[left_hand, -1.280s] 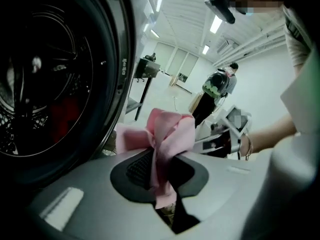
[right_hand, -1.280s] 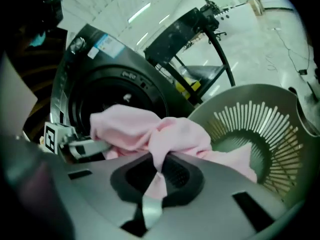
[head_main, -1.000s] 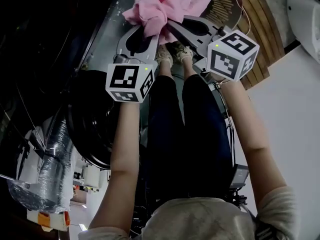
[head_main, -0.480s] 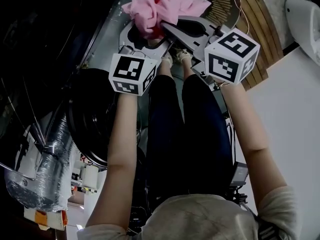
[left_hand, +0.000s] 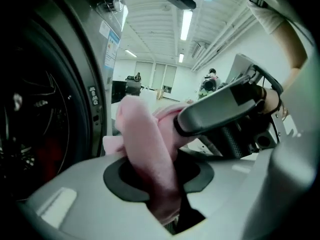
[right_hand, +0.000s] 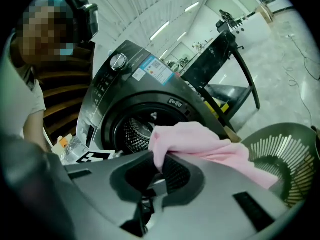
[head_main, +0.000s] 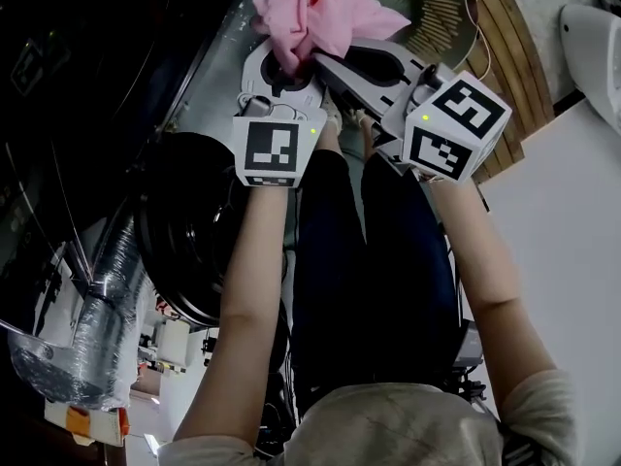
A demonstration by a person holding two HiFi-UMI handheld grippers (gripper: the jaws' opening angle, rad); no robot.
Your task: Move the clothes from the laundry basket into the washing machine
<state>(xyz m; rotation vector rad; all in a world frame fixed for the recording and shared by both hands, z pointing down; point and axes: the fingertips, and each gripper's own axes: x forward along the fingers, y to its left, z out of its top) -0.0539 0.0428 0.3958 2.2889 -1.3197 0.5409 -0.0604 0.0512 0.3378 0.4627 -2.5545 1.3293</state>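
Your right gripper (head_main: 330,61) is clamped tight on a pink garment (head_main: 315,13). The jaws of your left gripper (head_main: 279,66) have just been closing and now pinch it narrowly. Lift its trailing folds clear of the basket (right_hand: 287,159), then carry it into the washing machine (right_hand: 131,129).

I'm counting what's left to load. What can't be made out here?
Laundry basket inside: right gripper view shows only its slatted wall; head view's top edge and the pink garment hide it.
Washing machine drum: dark in head and left gripper views; the garment covers part in right gripper view.
Garment's kind: bunched up in every view.
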